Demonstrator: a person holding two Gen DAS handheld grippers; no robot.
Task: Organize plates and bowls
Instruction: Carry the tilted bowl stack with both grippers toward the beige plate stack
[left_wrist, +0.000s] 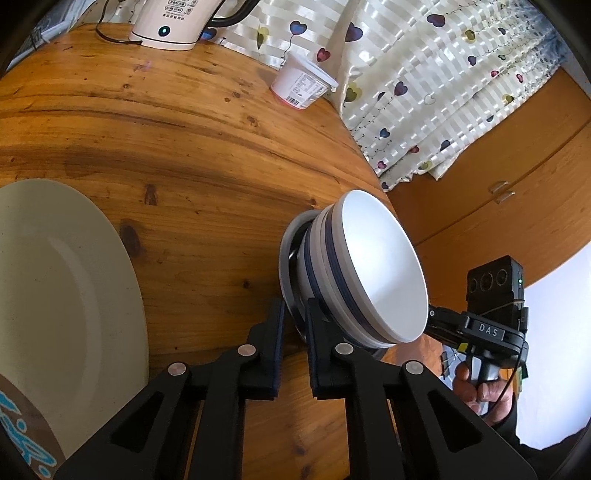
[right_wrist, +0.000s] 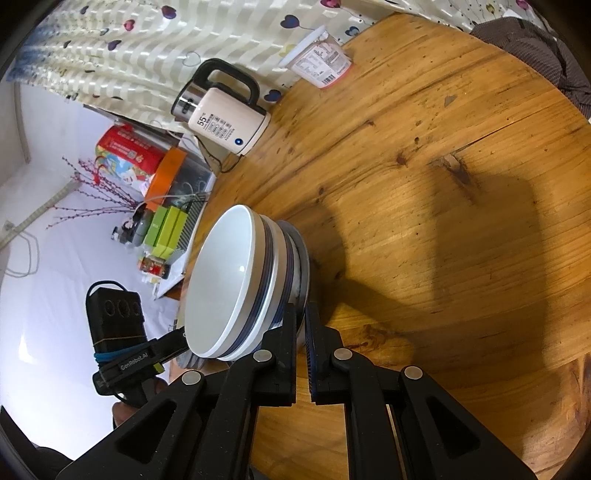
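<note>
A stack of white bowls (left_wrist: 380, 266) with dark blue bands sits on a small grey-rimmed plate (left_wrist: 286, 258) at the edge of the round wooden table (left_wrist: 166, 140). My left gripper (left_wrist: 295, 306) is shut on the near rim of that plate. Across the stack, my right gripper (left_wrist: 432, 321) reaches in from the other side with a hand on its grip. In the right wrist view the bowls (right_wrist: 225, 280) and plate (right_wrist: 304, 258) appear again. There my right gripper (right_wrist: 301, 314) is shut on the plate's rim, with my left gripper (right_wrist: 181, 338) at the stack's far side. A large cream plate (left_wrist: 55, 295) lies left.
A white electric kettle (right_wrist: 225, 118) with its cord and a yogurt tub (right_wrist: 321, 62) stand at the table's back edge, against a heart-patterned cloth (left_wrist: 424, 92). A tape roll (left_wrist: 26, 424) overlaps the cream plate. A wooden cabinet (left_wrist: 498, 221) lies beyond the table edge.
</note>
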